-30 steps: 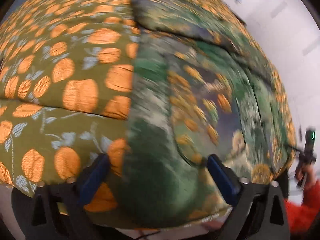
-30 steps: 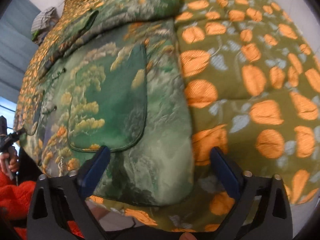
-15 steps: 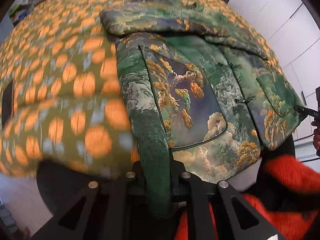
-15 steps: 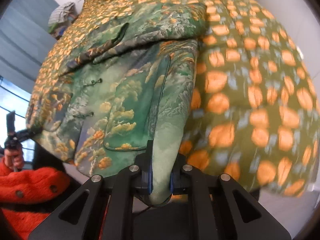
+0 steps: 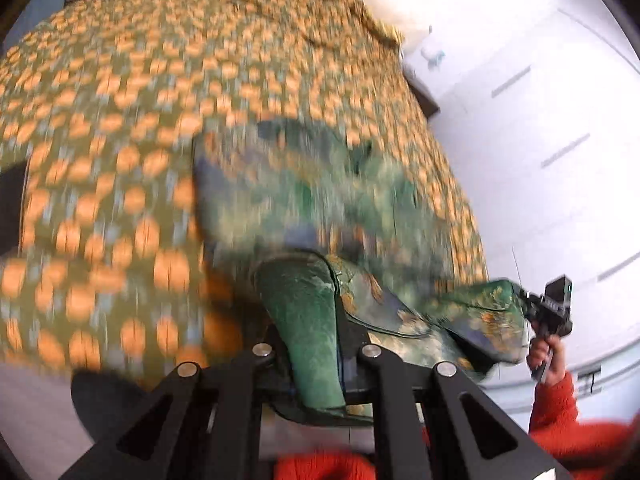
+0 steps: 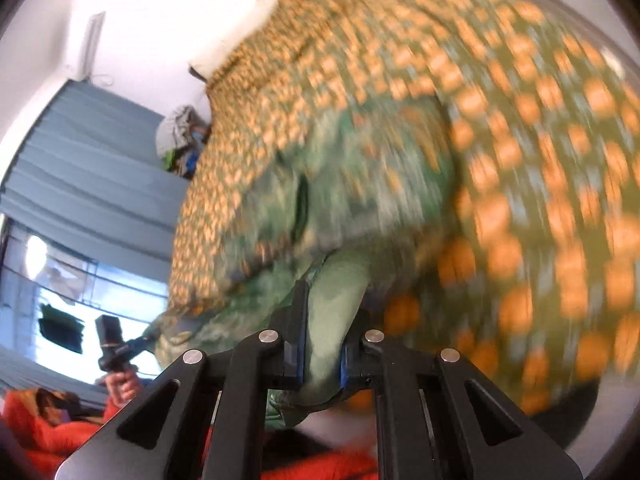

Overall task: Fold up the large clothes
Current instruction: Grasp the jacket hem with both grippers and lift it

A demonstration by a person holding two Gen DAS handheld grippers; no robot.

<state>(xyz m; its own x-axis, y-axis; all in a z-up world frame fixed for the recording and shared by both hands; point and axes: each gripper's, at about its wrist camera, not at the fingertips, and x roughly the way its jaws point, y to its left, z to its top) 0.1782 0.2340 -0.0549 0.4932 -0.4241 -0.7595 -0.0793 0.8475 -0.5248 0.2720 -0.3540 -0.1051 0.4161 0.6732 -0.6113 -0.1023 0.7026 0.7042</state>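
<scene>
A green brocade jacket [image 5: 320, 200] with a landscape print lies on a bed, its near hem lifted. My left gripper [image 5: 316, 356] is shut on one bottom corner of the jacket. My right gripper [image 6: 324, 360] is shut on the other bottom corner [image 6: 332, 312]. In the left wrist view the right gripper [image 5: 548, 312] shows at the far right, holding its corner of the hem up. In the right wrist view the left gripper [image 6: 116, 344] shows at the lower left. Both views are blurred by motion.
The bed is covered by an olive bedspread [image 5: 120, 120] with orange spots. White cupboards [image 5: 540, 140] stand to the right of the bed. Blue curtains [image 6: 88, 160] and a pile of clothes [image 6: 180, 136] are on the other side. The person's red sleeve [image 5: 556, 412] is near.
Both grippers closed on the jacket's bottom corners between one second and half a second ago. Since then they have lifted the hem off the bed and carried it toward the jacket's top.
</scene>
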